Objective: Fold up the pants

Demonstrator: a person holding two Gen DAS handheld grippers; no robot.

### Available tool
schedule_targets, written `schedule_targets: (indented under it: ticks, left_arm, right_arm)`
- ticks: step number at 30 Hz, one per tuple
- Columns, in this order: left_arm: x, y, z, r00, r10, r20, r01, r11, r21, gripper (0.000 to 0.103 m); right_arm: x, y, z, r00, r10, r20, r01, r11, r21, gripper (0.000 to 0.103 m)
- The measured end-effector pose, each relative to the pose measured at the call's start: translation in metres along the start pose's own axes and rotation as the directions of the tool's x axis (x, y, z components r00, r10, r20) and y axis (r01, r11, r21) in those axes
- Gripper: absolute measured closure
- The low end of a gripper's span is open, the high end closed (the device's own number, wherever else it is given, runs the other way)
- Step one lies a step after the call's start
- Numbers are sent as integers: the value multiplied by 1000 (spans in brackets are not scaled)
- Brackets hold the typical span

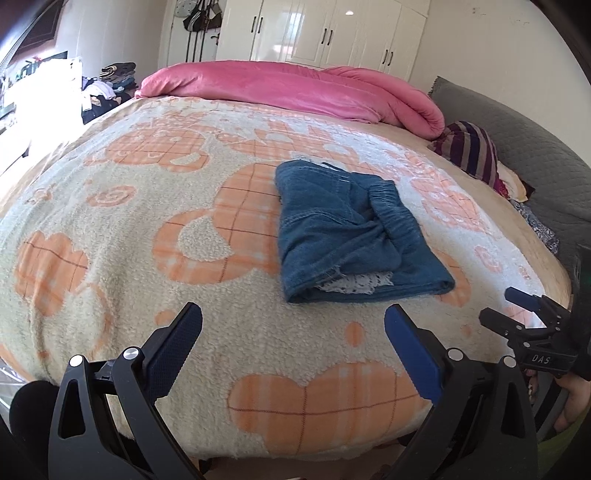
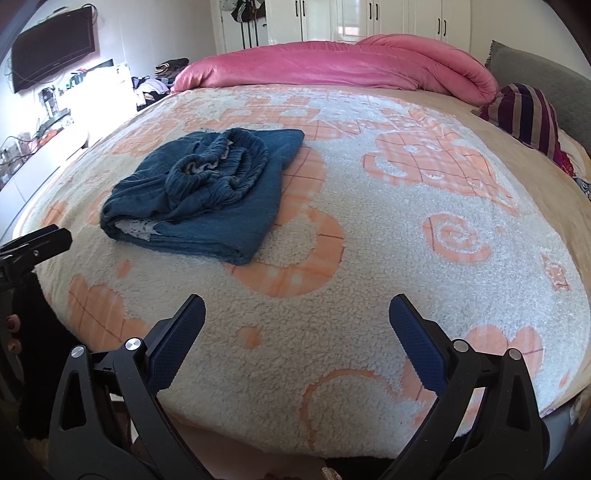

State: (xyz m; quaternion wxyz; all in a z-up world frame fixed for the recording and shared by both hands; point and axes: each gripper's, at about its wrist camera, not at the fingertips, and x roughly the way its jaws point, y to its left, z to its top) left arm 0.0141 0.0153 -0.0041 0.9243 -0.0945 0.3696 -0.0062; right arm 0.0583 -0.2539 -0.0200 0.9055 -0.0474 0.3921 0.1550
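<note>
left wrist view: a bed covered by a cream fleece blanket (image 1: 184, 206) with orange checked shapes fills most of the frame. along its far edge lies a rolled pink duvet (image 1: 288, 88), and behind that stands a white wardrobe (image 1: 332, 33). a striped purple pillow (image 1: 469, 147) sits at the far right corner beside a grey headboard (image 1: 517, 147). the pants (image 1: 347, 229), blue and folded into a thick rectangle, lie flat on the blanket right of centre, the gathered waistband on top and a pale pocket lining peeking from the near edge. the left gripper (image 1: 293, 350) hangs over the near edge of the bed, its blue-padded jaws spread wide and empty, apart from the pants. the right gripper (image 1: 517, 306) shows at the right edge, a hand (image 1: 570, 402) below it.

right wrist view: the pants (image 2: 207, 192) lie left of centre, a wall-mounted tv (image 2: 51, 48) at upper left. the right gripper (image 2: 297, 343) has its jaws spread wide, holding nothing.
</note>
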Motion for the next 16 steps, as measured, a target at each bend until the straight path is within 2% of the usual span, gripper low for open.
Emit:
schedule_targets:
  ticks: [2, 5, 9, 12, 13, 16]
  left_arm:
    - [5, 9, 8, 998, 66, -5, -66, 998, -7, 4]
    - [13, 30, 31, 995, 105, -1, -105, 994, -19, 4]
    - [39, 82, 66, 986, 161, -39, -164, 984, -69, 4]
    - [67, 133, 90, 957, 266, -111, -277, 956, -93, 4]
    - [79, 154, 97, 937, 322, -134, -336, 937, -97, 4]
    - [105, 197, 108, 917, 346, -201, -376, 916, -138, 4]
  right_arm:
    - [3, -11, 4, 1000, -10, -1, 10, 1000, 13, 9]
    - [7, -42, 19, 999, -40, 11, 39, 997, 71, 9]
    - [17, -106, 45, 983, -181, 37, 174, 973, 150, 9]
    - [35, -177, 63, 964, -265, -18, 261, 930, 259, 9]
    - [40, -196, 66, 956, -292, -35, 289, 914, 284, 9]
    - [61, -261, 74, 917, -380, -119, 396, 844, 362, 9]
